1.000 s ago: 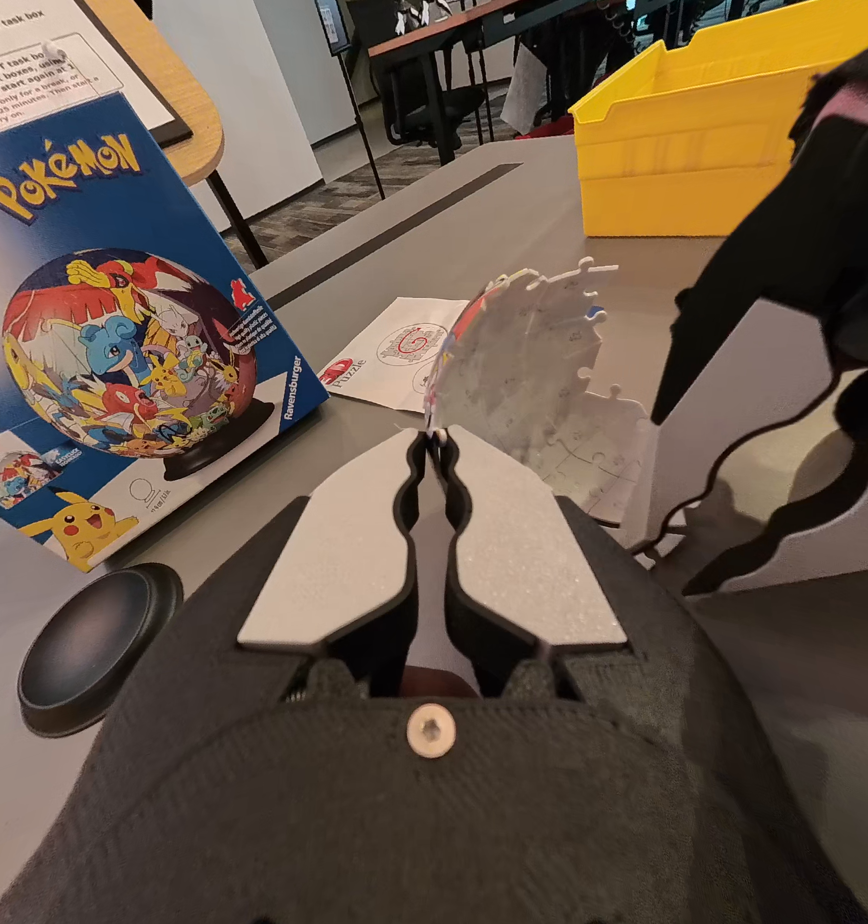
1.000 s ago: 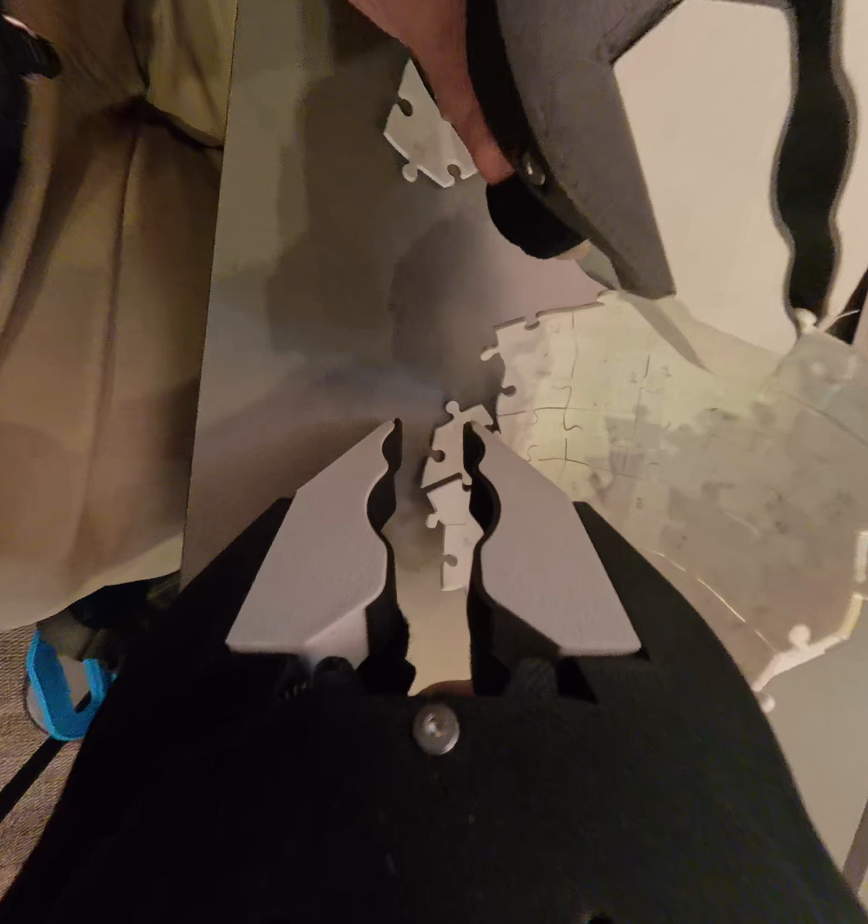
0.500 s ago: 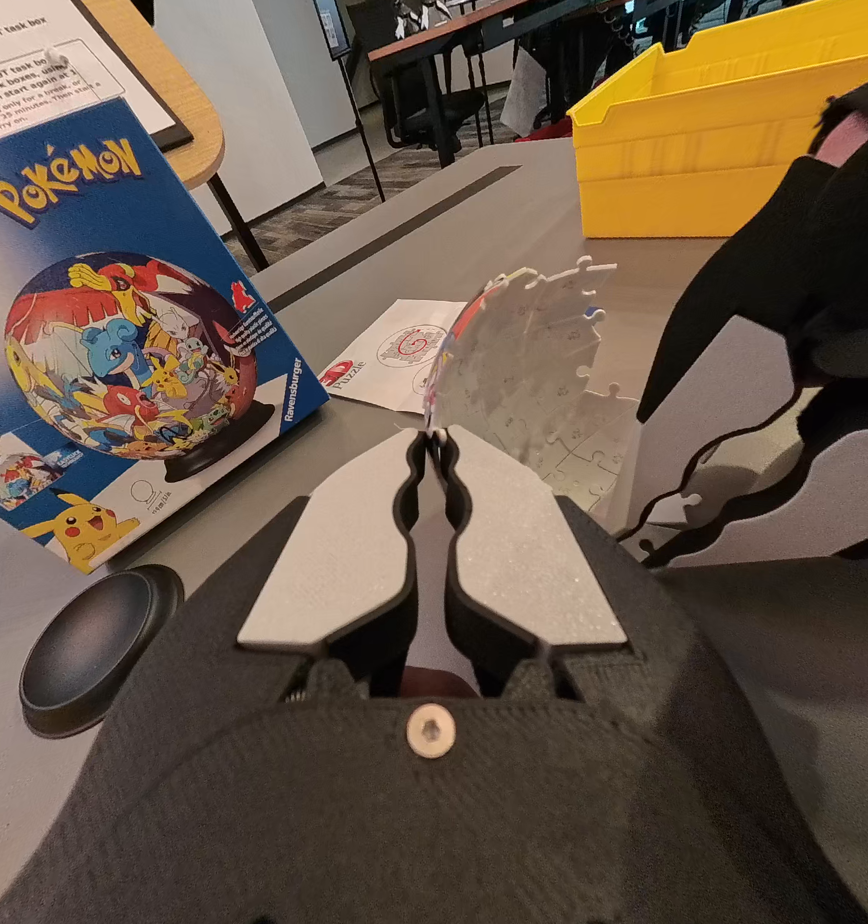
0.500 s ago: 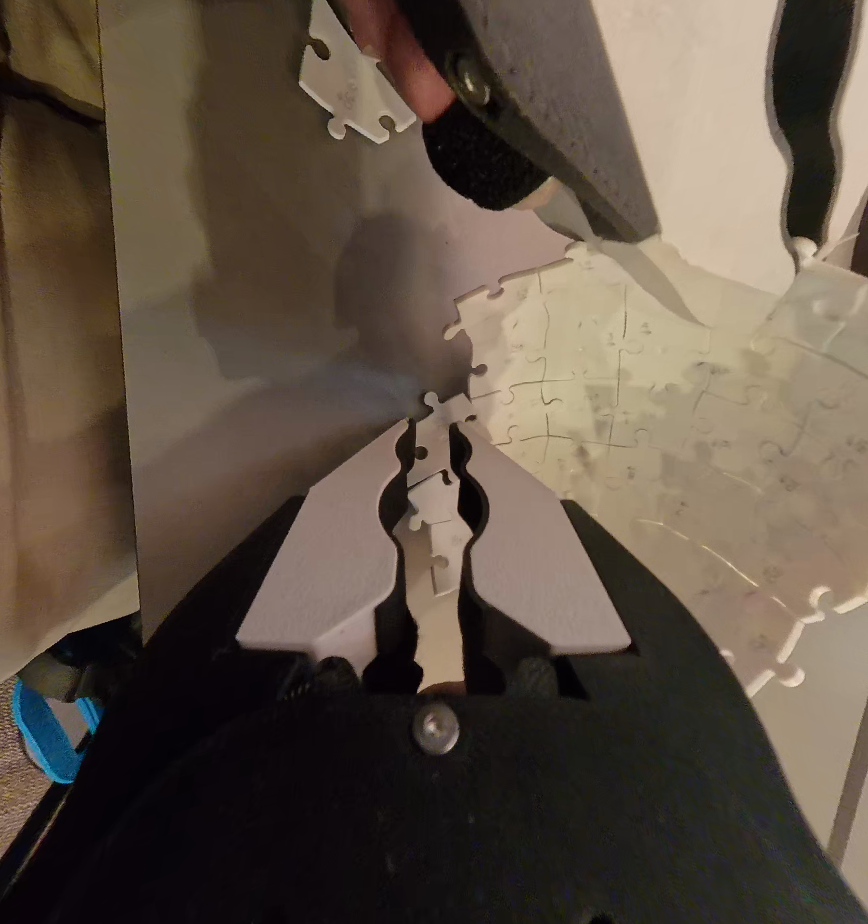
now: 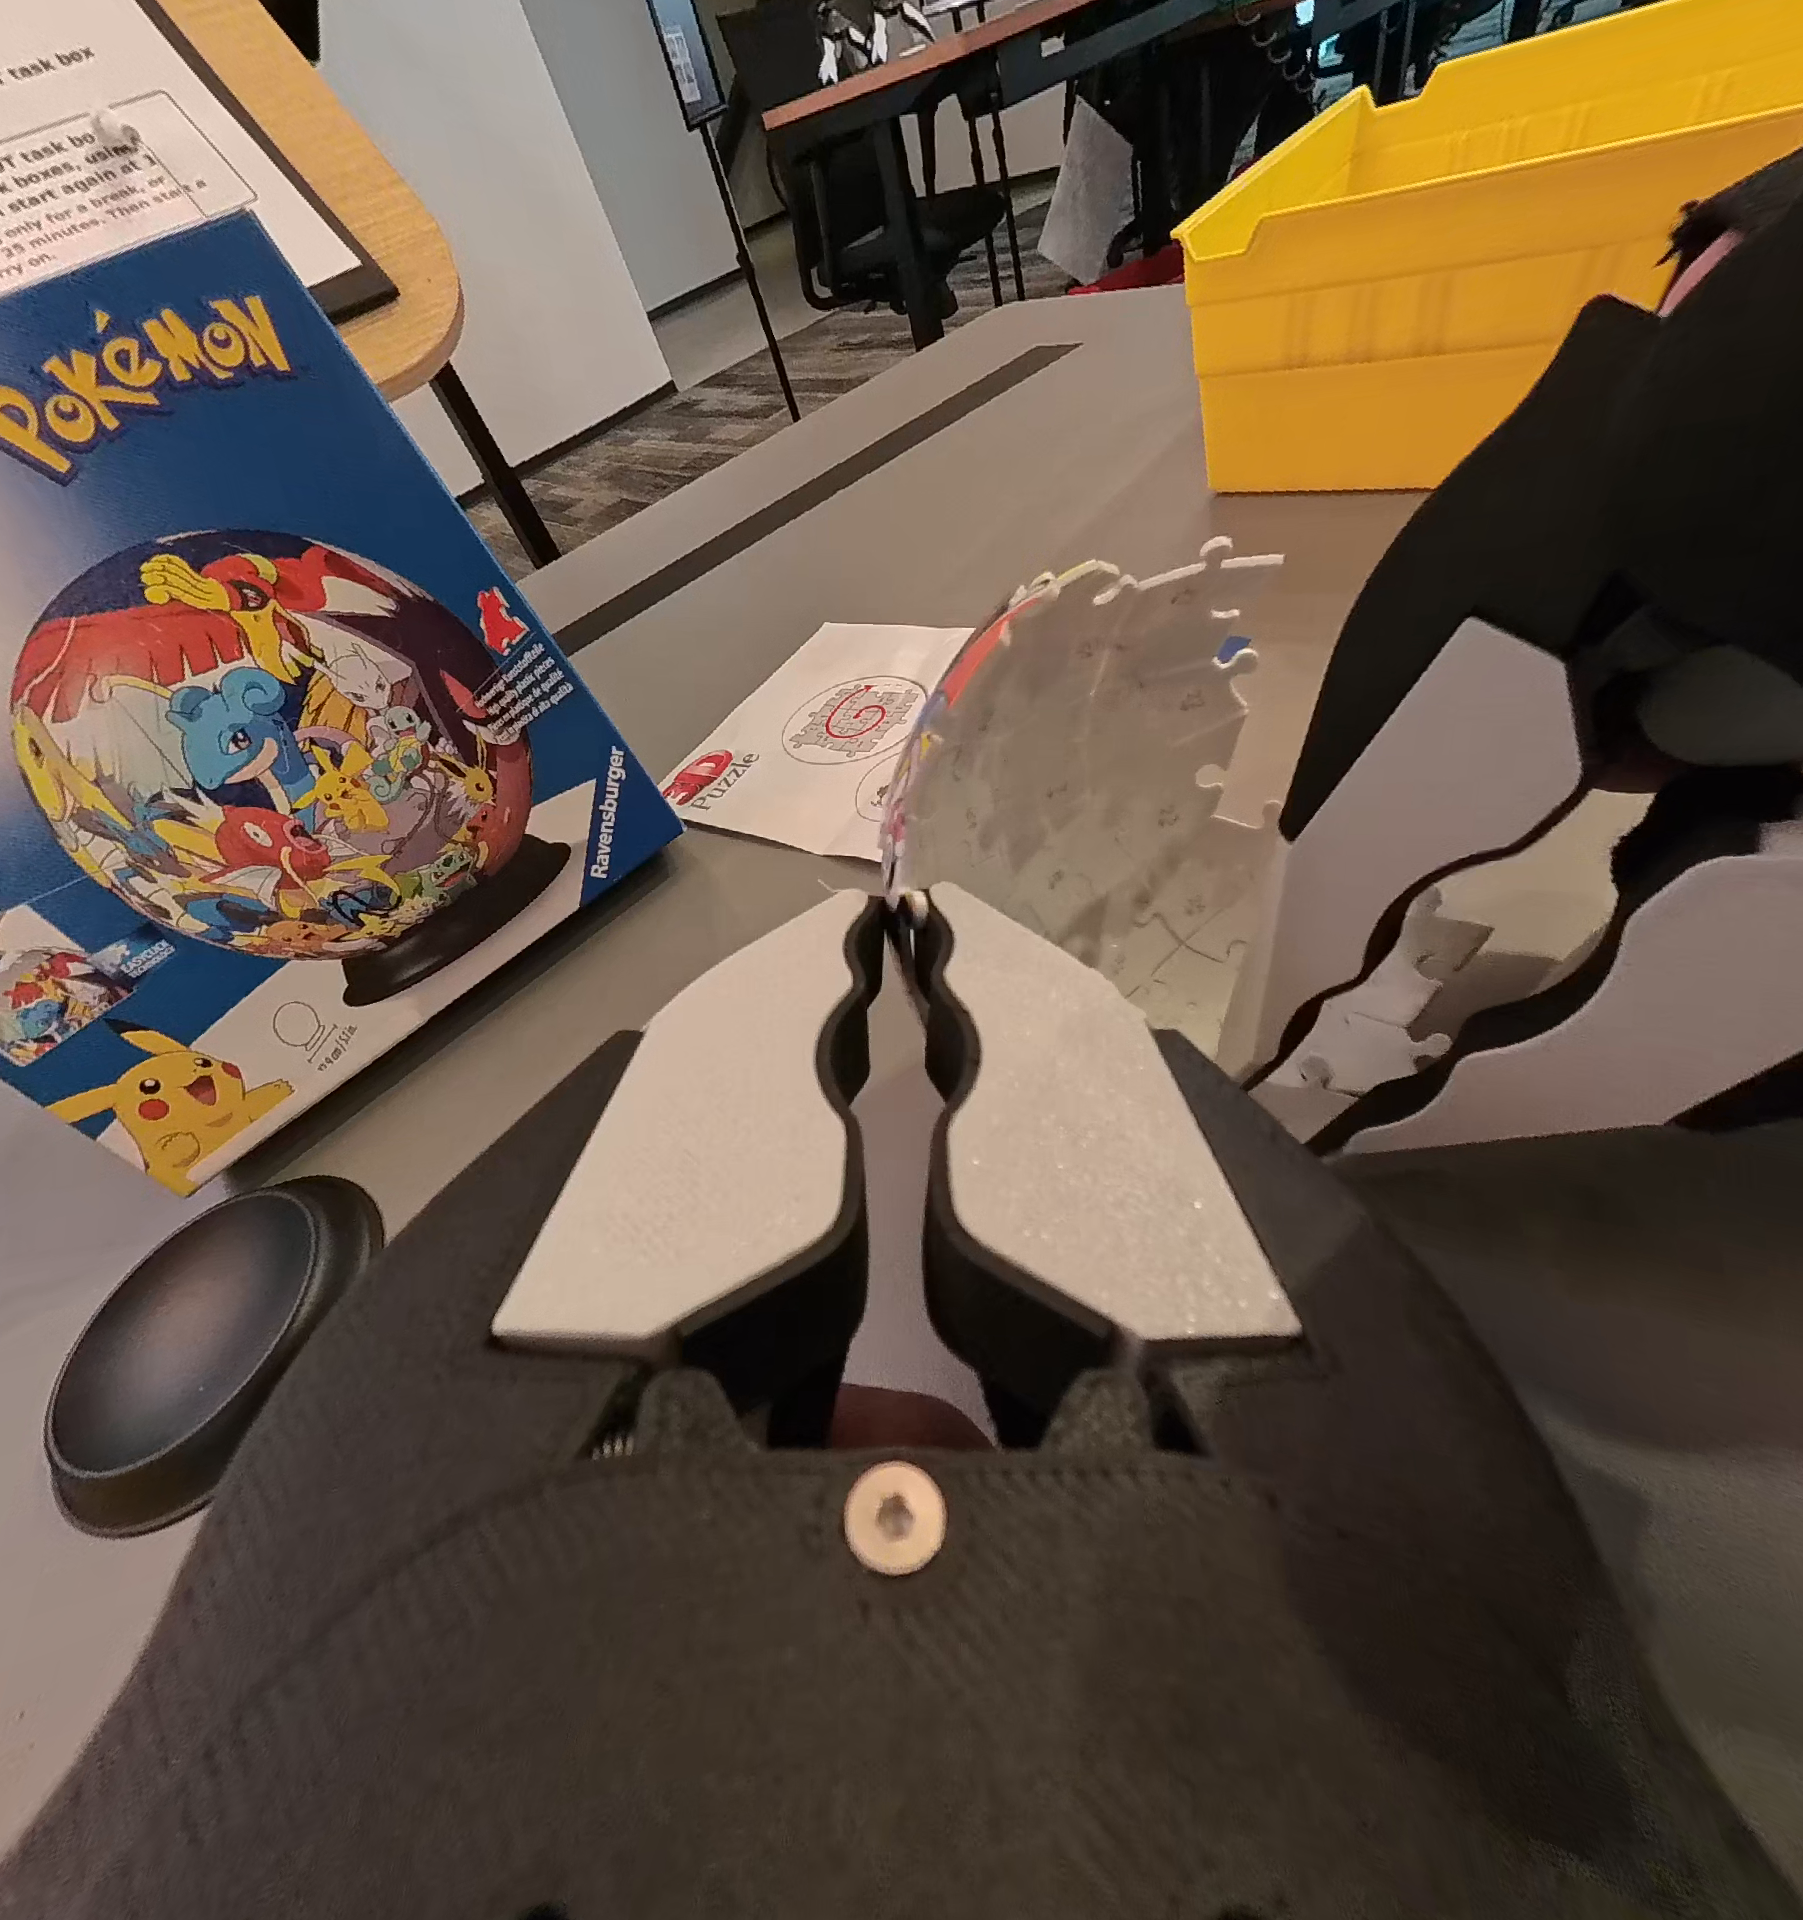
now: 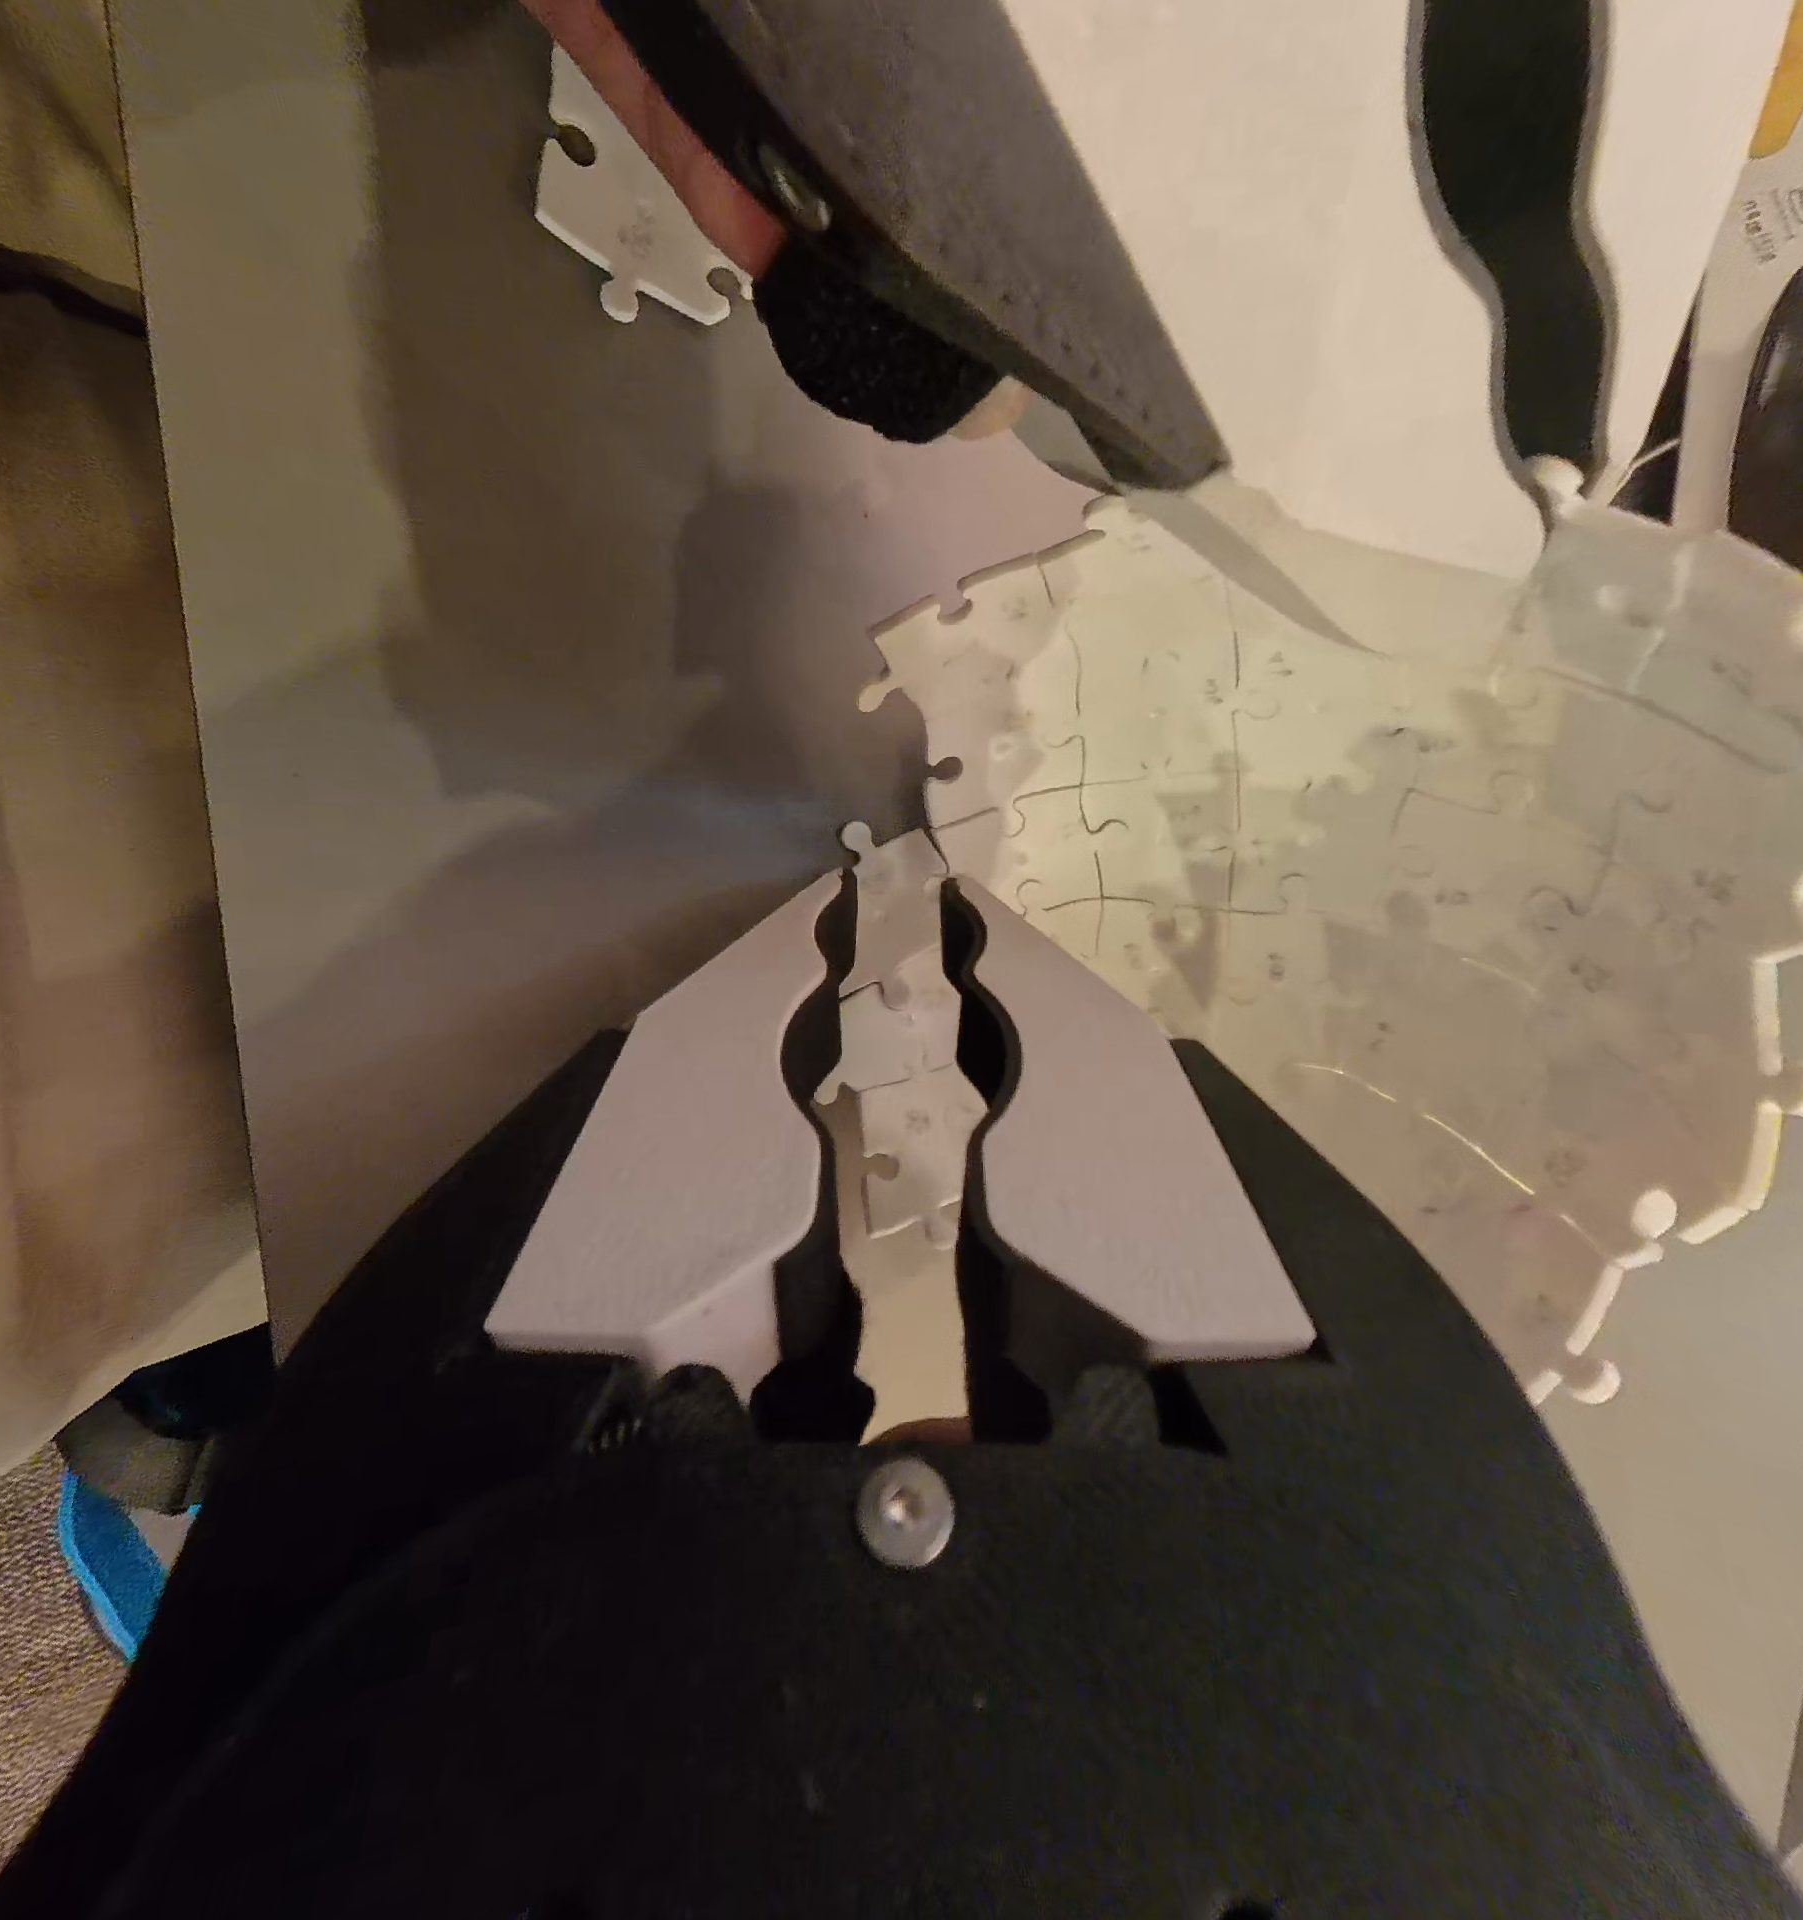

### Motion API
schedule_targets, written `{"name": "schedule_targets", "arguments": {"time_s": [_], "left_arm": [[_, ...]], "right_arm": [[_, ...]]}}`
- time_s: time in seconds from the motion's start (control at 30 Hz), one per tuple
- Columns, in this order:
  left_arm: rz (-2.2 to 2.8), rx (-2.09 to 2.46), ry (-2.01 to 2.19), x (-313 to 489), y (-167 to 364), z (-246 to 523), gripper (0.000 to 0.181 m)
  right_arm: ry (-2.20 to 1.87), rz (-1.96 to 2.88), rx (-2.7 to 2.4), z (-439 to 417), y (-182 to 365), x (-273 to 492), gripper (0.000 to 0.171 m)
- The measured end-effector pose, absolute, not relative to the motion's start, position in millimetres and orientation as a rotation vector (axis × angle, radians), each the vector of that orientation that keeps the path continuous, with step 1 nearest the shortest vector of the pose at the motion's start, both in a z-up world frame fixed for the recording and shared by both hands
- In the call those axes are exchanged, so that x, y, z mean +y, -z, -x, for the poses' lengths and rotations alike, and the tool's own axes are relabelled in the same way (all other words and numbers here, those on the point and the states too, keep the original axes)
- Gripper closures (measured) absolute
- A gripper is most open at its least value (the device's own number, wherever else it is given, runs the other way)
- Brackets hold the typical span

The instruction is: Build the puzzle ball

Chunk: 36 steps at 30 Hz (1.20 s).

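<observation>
My left gripper (image 5: pixel 905 914) is shut on the lower edge of a curved, partly built puzzle ball shell (image 5: pixel 1073 758), holding it upright above the grey table (image 5: pixel 980 468). The shell's pale inner side fills the right of the right wrist view (image 6: pixel 1344 883). My right gripper (image 6: pixel 895 878) is shut on a short strip of joined puzzle pieces (image 6: pixel 902 1049). The strip's front tab touches the shell's near edge. The right gripper's black finger (image 5: pixel 1479 644) shows beside the shell in the left wrist view. A loose piece (image 6: pixel 627 239) lies on the table.
A blue puzzle box (image 5: pixel 253 727) stands at the left, with a black round stand (image 5: pixel 190 1351) before it. A white leaflet (image 5: pixel 824 738) lies behind the shell. A yellow bin (image 5: pixel 1448 312) sits at the back right. The table's edge and a person's clothing (image 6: pixel 45 831) are at the left. About 10 cm separates my left fingertips from my right.
My right gripper has narrowed onto the strip and carried it forward until its tab meets the shell's edge. My left gripper has kept its hold on the shell, which has tilted slightly.
</observation>
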State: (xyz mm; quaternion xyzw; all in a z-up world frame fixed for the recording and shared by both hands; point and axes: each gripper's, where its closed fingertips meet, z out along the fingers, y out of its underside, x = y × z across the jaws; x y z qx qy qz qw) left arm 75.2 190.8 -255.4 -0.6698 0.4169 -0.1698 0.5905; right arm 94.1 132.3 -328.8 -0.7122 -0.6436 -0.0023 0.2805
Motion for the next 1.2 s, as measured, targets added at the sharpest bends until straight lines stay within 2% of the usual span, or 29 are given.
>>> {"name": "schedule_targets", "arguments": {"time_s": [1.2], "left_arm": [[1.564,0.963,0.418,181.5,254.6,-72.9,0.173]], "right_arm": [[-0.229,2.176,-1.508,-98.5,331.2,135.1,0.156]]}}
